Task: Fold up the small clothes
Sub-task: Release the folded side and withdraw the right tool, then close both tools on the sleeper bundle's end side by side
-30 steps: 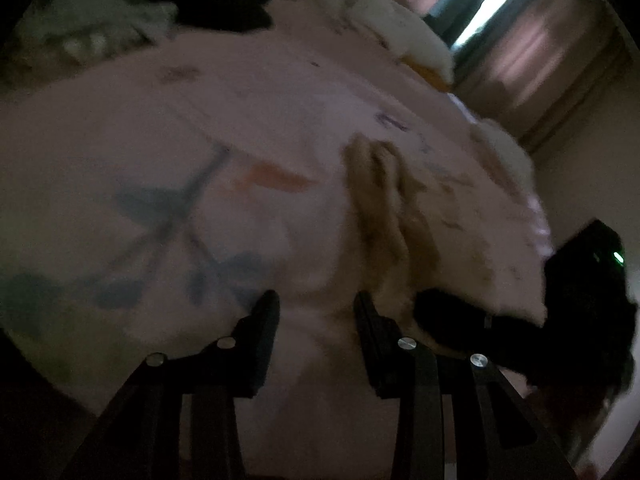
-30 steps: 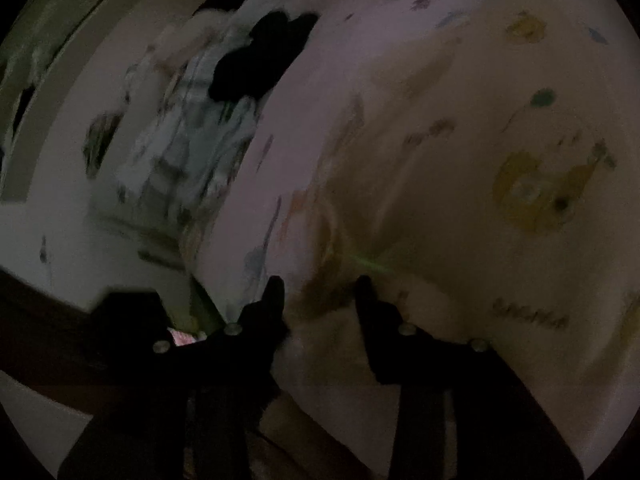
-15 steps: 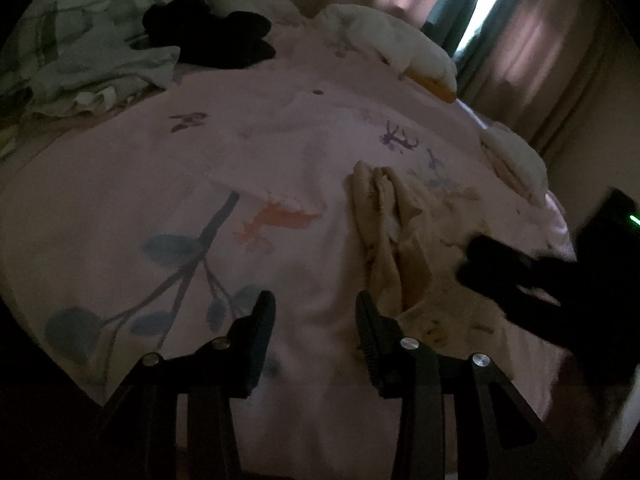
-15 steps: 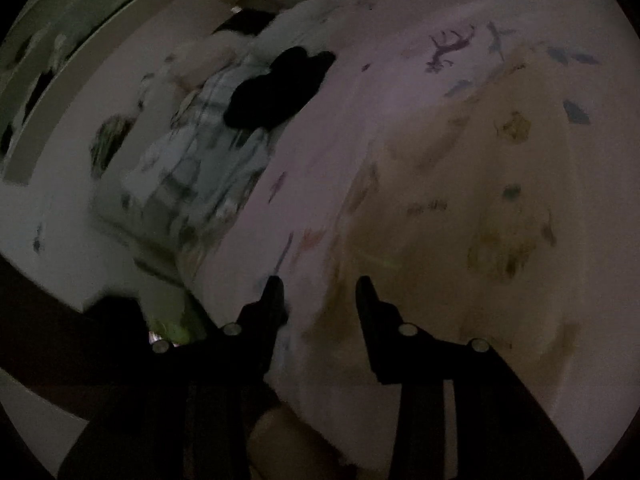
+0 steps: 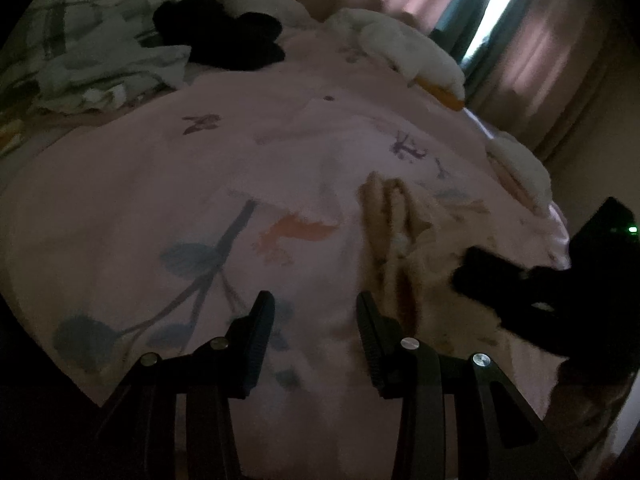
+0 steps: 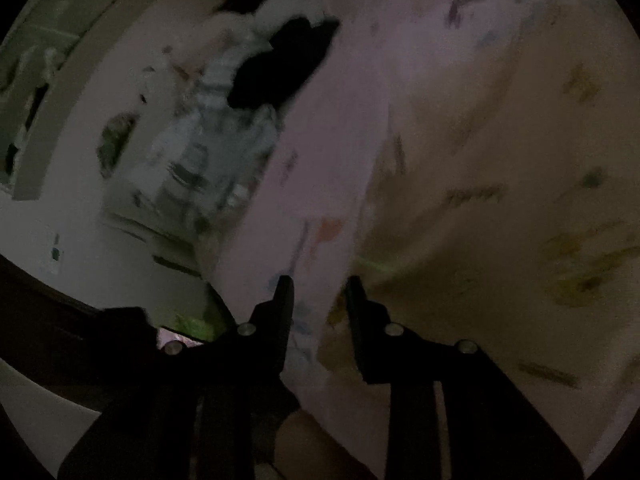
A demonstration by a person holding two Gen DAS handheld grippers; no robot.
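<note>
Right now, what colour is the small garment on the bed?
Beige small garment, clearest in the left wrist view.

Pink bedsheet [image 5: 200, 184], black plush [image 5: 224, 36], plaid blanket [image 5: 80, 40], curtains [image 5: 540, 40].

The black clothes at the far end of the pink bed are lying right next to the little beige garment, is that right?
Not quite. The black clothes do lie at the far end of the pink bed, but well apart from the little beige garment, which lies much nearer the fingers. The left wrist view shows it.
</note>
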